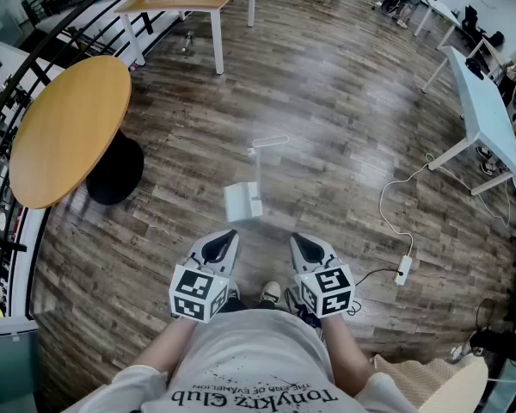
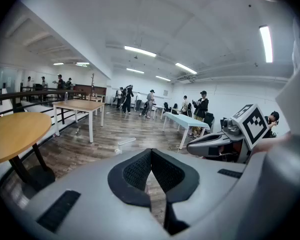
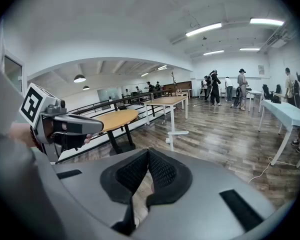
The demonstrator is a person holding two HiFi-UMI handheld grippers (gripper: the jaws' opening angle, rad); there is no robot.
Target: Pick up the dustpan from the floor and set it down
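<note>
Two closed, empty tongs: left gripper (image 1: 228,237) and right gripper (image 1: 299,243). Dustpan (image 1: 243,201) stands at frame centre just above them, handle upright, nearer the left.

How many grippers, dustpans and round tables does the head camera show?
Grippers: 2 (left gripper, right gripper)
Dustpan: 1
Round table: 1
Total: 4
</note>
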